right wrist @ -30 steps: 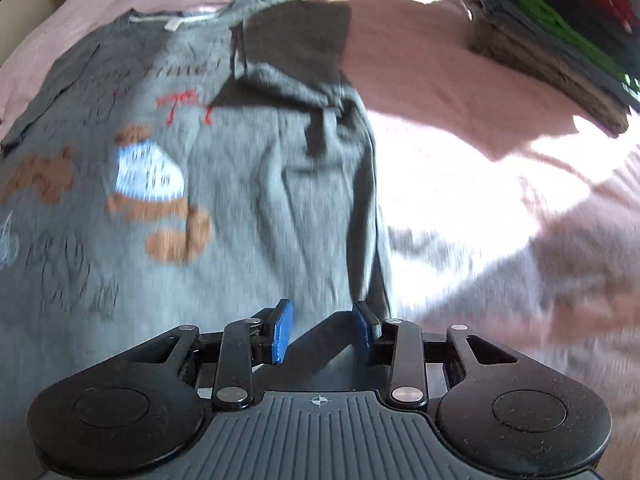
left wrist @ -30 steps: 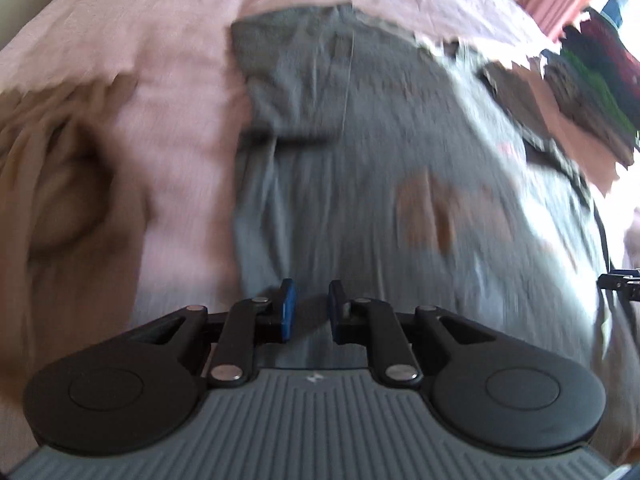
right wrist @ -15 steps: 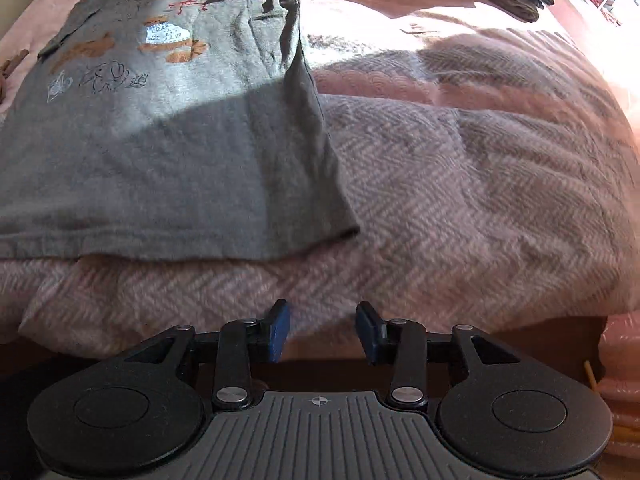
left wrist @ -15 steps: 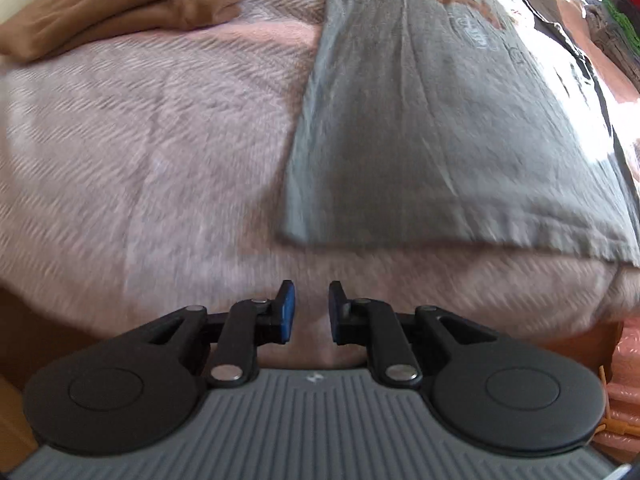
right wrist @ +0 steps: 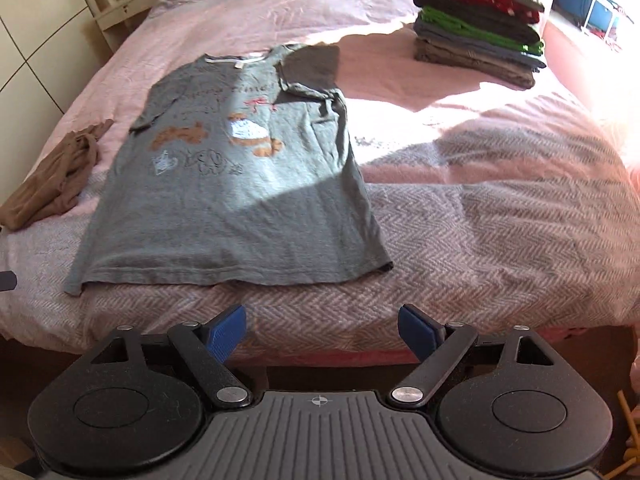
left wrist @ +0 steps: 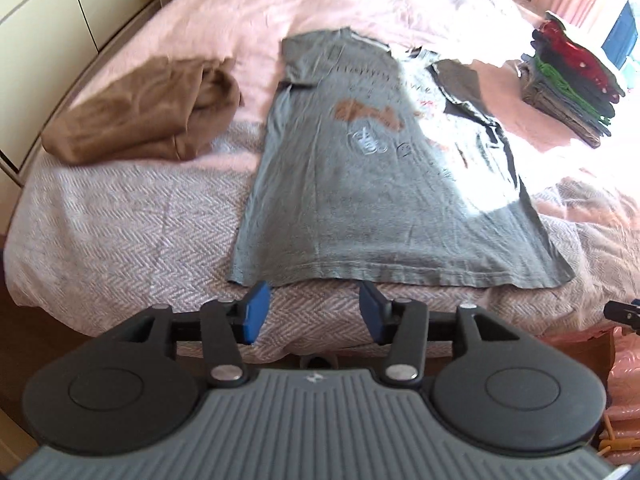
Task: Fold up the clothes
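Grey printed cotton T-shirt (left wrist: 360,184) lies flat on pink herringbone bedspread (right wrist: 500,220), hem just ahead of both tools, laid out for folding. Left gripper (left wrist: 314,312) and right gripper (right wrist: 322,334) opening, nothing between them. Far sleeves possibly tucked already; glare obscures.

Sunlit pink bed (right wrist: 500,184); cream cupboards (left wrist: 48,24), perhaps a wardrobe.

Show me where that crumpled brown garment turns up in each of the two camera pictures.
Left wrist view: brown garment lies upper left on the bed, left of the grey T-shirt.
Right wrist view: brown garment at the far left edge, partly cut off.
Shared landmark: the grey T-shirt, spread flat.
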Demonstrator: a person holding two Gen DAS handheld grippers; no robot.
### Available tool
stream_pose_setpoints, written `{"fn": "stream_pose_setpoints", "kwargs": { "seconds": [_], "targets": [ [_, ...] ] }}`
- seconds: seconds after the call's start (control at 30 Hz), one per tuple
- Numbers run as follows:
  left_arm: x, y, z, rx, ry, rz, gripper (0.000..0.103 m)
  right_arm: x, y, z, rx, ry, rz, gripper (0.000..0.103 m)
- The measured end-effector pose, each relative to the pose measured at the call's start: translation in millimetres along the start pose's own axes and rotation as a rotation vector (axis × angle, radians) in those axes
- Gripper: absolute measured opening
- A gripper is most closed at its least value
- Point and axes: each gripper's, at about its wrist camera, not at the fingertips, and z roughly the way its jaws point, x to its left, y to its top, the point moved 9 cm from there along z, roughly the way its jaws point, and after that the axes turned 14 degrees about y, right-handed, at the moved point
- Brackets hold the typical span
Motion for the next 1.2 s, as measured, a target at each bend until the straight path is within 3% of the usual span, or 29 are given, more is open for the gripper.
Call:
{"fn": "stream_pose_setpoints", "kwargs": {
  "seconds": [0.23,0.57,1.2],
  "targets": [
    [-0.6,-6.2,-30.0,-0.014,0.019,0.016,0.049,10.2,-7.7,-14.4,0.009,-0.004,-0.003,0.086],
    [2.4,5.4,-43.9,-0.026,0.004,0.05,0.053,25.8,-5.3,-22.1,0.013,-0.018,-0.001,0.086],
    [22.9,45.6,-34.4,-0.06,-0.013,0.141,0.059,68.4,15.6,0.9,0.009,-0.05,0.031,0.086]
  ]
}}
